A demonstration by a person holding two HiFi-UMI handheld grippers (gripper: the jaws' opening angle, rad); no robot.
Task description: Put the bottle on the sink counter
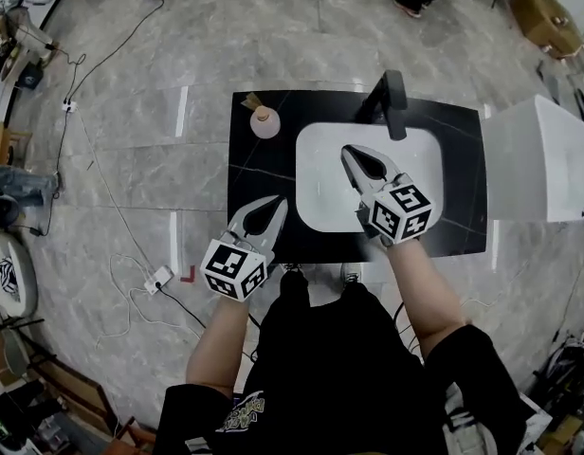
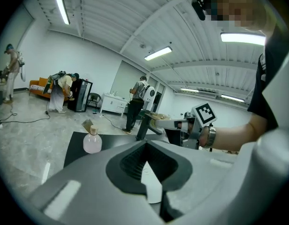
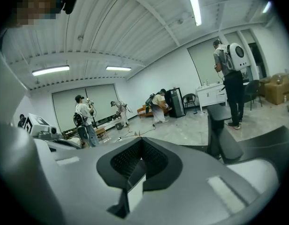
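The left gripper (image 1: 276,204) is held with its jaws pressed together on nothing, just front-left of the sink basin (image 1: 320,164). The right gripper (image 1: 350,152), likewise closed and empty, is held above the basin. The bottle (image 1: 264,121) is seen upright on the counter (image 1: 249,173), far-left of the basin.

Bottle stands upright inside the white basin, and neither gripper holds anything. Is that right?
Not quite. The bottle stands upright on the black counter, left of the basin, not inside it; the head view shows this. Neither the left gripper nor the right gripper holds anything.
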